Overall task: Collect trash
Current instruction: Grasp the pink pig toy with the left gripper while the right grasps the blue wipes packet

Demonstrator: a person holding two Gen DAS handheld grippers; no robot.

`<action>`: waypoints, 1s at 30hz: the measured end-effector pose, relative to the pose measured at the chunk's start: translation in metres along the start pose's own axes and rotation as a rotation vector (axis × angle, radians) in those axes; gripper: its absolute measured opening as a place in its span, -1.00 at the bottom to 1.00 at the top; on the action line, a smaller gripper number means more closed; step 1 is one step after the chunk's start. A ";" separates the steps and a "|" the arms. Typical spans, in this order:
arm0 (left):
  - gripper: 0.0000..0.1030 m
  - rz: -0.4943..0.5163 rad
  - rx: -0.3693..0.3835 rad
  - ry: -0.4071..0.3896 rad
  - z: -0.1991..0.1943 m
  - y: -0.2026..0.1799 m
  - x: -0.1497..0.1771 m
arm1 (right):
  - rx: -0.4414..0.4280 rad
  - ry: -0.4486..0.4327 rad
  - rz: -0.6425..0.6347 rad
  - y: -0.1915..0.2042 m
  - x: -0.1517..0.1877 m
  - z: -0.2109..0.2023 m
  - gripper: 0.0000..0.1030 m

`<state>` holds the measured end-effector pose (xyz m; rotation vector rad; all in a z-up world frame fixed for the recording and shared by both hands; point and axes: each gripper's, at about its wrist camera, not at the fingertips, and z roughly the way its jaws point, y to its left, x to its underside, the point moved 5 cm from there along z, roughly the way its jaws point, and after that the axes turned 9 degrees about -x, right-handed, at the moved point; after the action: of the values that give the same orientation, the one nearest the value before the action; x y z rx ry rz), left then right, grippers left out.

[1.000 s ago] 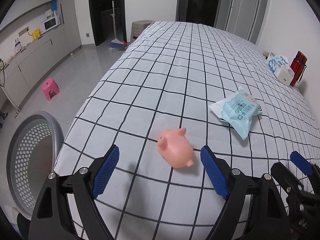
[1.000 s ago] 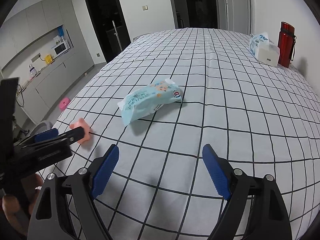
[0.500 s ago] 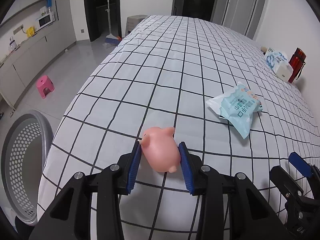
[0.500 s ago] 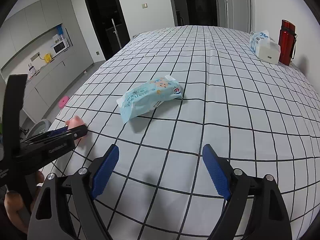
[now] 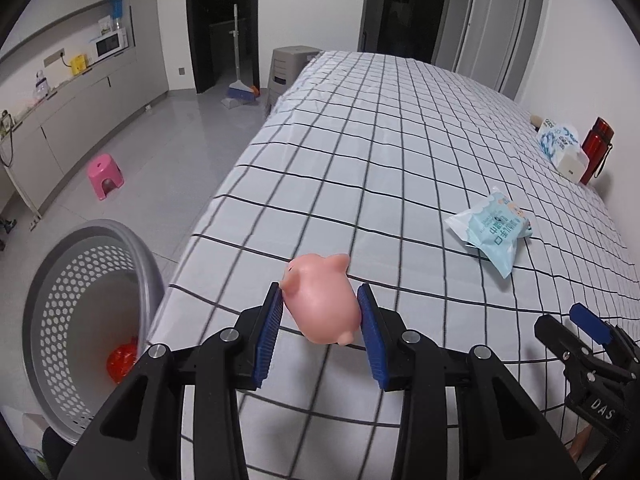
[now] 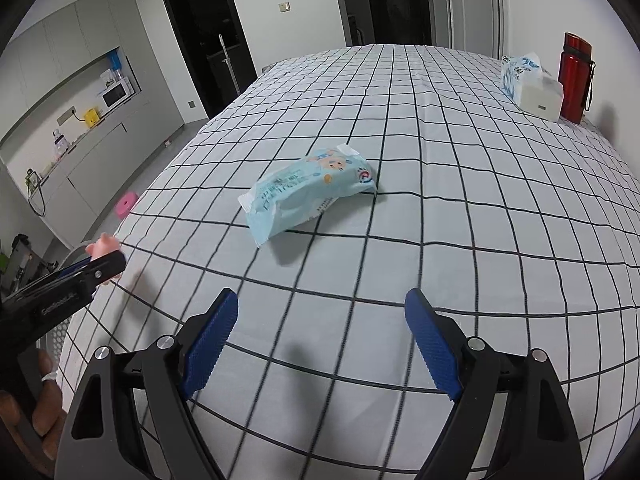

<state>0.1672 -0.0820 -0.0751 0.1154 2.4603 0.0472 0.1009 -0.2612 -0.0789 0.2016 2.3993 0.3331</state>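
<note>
**Pink pig toy in the left grip; wipes packet waiting on the cloth**

Item 1. Left gripper (image 5: 320, 322), black frame with blue ribbed pads: the pads are pressing on both flanks of a small pink rubbery pig-shaped toy (image 5: 322, 300), snout pointing away and left. The jaws have just been closing on it. The pig is sitting at the near left edge of the checked white tablecloth (image 5: 392, 152); whether it is clearing the cloth or grazing it cannot be told, since its underside is hidden. The grip across the widest part of the body is probably giving the firmest hold for a carry.

Item 2. Right gripper (image 6: 322, 338), same build: its pads are standing wide apart with nothing between them, hovering over bare cloth and aiming toward the next item.

Item 3. Grey perforated plastic basket (image 5: 52, 280), on the floor just beside the table's left edge: it is sitting where a short swing should be reaching it. A red object (image 5: 122, 362) is lying inside, too small to identify; the basket's lower rim is being cut off by the gripper.

Item 4. Pale blue soft-plastic wipes packet (image 6: 310, 196): lying flat mid-table, untouched.

Item 5. Far right corner: a blue-and-white tissue pack (image 6: 530, 80) and a red metal bottle (image 6: 574, 78), touching or just beside each other.
</note>
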 end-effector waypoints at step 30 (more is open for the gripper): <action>-0.27 -0.062 -0.011 -0.029 -0.016 0.061 0.001 | 0.276 0.032 0.134 -0.030 -0.038 0.039 0.59</action>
<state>0.1608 -0.0217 -0.0598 0.0350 2.4329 0.0316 0.1542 -0.2914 -0.0923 0.4871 2.4633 0.0635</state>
